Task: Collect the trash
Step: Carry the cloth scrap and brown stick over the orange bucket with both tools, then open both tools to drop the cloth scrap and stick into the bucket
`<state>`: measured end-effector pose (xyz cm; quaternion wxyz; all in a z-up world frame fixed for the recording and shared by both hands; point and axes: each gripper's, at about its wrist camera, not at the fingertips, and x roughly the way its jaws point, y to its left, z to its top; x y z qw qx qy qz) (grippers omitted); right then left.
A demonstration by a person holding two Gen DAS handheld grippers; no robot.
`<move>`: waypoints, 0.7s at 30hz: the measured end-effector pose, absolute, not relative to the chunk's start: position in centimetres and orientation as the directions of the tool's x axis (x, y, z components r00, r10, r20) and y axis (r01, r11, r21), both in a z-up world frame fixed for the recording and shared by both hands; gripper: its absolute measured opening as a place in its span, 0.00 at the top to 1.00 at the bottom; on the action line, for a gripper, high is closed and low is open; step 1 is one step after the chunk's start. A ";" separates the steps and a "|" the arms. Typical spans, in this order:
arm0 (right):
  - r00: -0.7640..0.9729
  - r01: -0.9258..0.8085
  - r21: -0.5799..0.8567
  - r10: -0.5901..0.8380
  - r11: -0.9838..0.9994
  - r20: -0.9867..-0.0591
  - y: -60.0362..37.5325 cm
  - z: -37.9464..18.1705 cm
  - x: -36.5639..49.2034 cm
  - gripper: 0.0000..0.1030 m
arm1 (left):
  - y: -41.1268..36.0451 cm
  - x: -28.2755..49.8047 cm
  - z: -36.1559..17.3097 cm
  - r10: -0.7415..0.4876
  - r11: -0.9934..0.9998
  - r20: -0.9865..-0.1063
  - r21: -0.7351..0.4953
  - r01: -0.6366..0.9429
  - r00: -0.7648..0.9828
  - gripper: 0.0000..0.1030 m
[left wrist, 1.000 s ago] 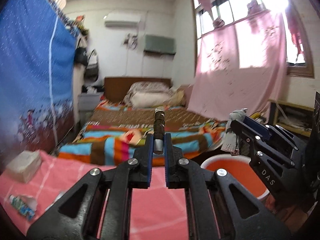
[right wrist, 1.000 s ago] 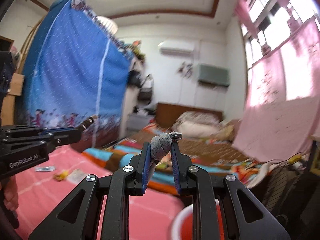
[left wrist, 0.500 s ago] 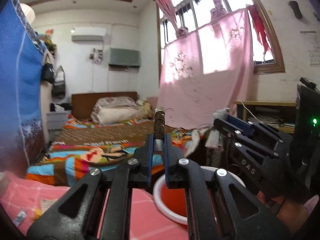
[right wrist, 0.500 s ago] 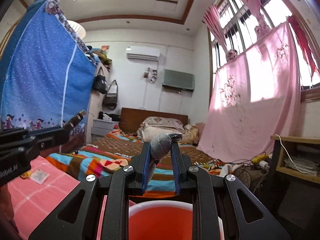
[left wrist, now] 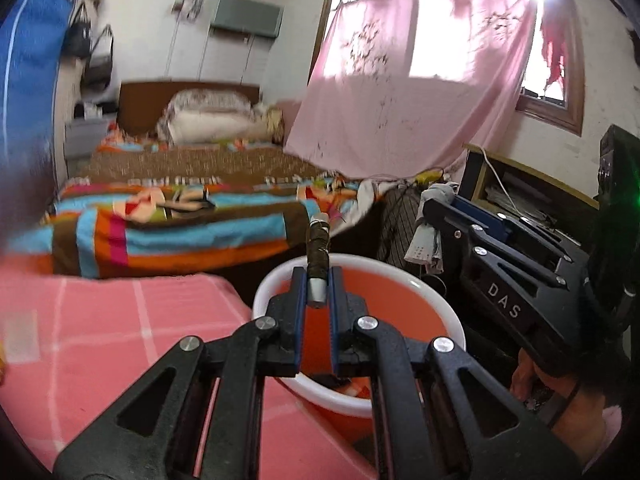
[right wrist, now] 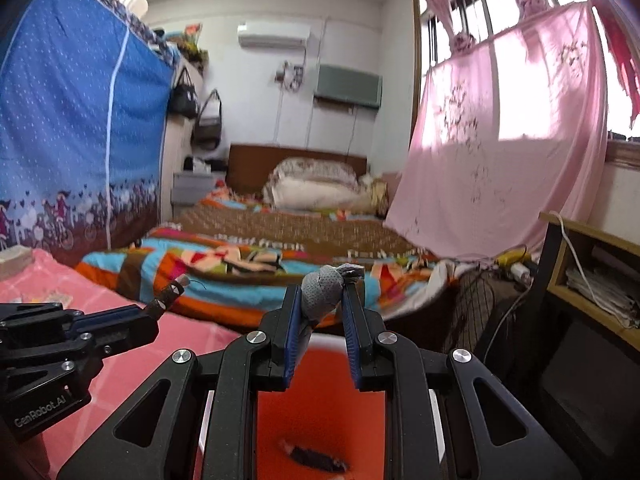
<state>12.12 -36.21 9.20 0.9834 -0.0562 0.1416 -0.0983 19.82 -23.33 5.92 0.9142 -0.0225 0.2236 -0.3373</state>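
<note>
Over the orange bucket point(left wrist: 420, 292), which stands just off the edge of the pink-covered tabletop point(left wrist: 120, 340), both grippers carry trash ready to drop. The left gripper point(left wrist: 318, 300) has its jaws closed on a small brown-wound spool point(left wrist: 317, 246), upright above the bucket's mouth; the right gripper point(right wrist: 322, 304) has its jaws clamped on a crumpled grey wad point(right wrist: 320, 288), also above the orange interior. One dark scrap point(right wrist: 316, 458) already lies on the bucket floor, so collection appears partly done, with these two pieces not yet released. Far back at the tabletop's left edge a pale scrap point(right wrist: 56, 300) suggests more remains, though blur leaves it uncertain. The bucket's near rim and most of its floor are hidden behind the gripper bodies, and the tabletop's left side is cut off by the frame.
</note>
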 end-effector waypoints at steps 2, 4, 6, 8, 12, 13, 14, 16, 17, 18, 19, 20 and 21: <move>0.928 0.169 -0.137 -0.205 0.976 -0.311 -36.5 8.7 12.6 0.82 | -23.6 20.2 5.4 -0.629 0.769 -0.421 -0.214 0.602 0.654 0.56; 0.916 0.163 -0.131 -0.199 0.978 -0.348 -36.9 8.2 13.0 0.82 | -24.1 20.5 5.0 -0.627 0.769 -0.448 -0.225 0.598 0.638 0.56; 0.905 0.150 -0.111 -0.182 0.982 -0.384 -37.2 7.8 13.4 0.82 | -24.6 20.8 4.6 -0.628 0.766 -0.475 -0.235 0.598 0.617 0.56; 0.900 0.129 -0.063 -0.143 0.990 -0.411 -37.8 7.6 13.6 0.82 | -24.9 21.0 4.1 -0.627 0.763 -0.501 -0.242 0.600 0.597 0.56; 0.880 0.122 -0.041 -0.127 0.992 -0.458 -38.3 6.9 14.1 0.82 | -25.7 21.5 3.1 -0.617 0.765 -0.563 -0.265 0.587 0.550 0.56; 0.876 0.122 -0.040 -0.126 0.992 -0.466 -38.4 6.7 14.1 0.82 | -25.9 21.7 2.9 -0.614 0.767 -0.573 -0.269 0.583 0.543 0.56; 0.870 0.120 -0.039 -0.124 0.992 -0.477 -38.5 6.6 14.2 0.82 | -26.1 21.7 2.7 -0.610 0.768 -0.583 -0.270 0.580 0.537 0.56; 0.859 0.121 -0.043 -0.126 0.992 -0.496 -38.7 6.2 14.3 0.82 | -26.3 21.8 2.4 -0.605 0.771 -0.595 -0.270 0.578 0.529 0.56; 0.855 0.120 -0.043 -0.126 0.992 -0.503 -38.7 6.3 14.4 0.82 | -26.5 21.7 2.2 -0.602 0.772 -0.602 -0.269 0.576 0.525 0.56; 0.851 0.120 -0.041 -0.124 0.992 -0.510 -38.8 6.1 14.5 0.82 | -26.5 21.8 2.2 -0.601 0.771 -0.605 -0.269 0.577 0.522 0.56; 0.848 0.120 -0.039 -0.122 0.992 -0.515 -38.8 6.1 14.5 0.82 | -26.6 21.8 2.1 -0.599 0.771 -0.611 -0.269 0.577 0.517 0.56; 0.845 0.119 -0.035 -0.120 0.992 -0.521 -38.9 6.0 14.5 0.82 | -26.7 21.8 2.0 -0.598 0.772 -0.616 -0.269 0.576 0.513 0.56; 0.842 0.118 -0.030 -0.115 0.993 -0.527 -38.9 6.0 14.6 0.82 | -26.8 21.8 1.9 -0.594 0.774 -0.621 -0.267 0.575 0.511 0.56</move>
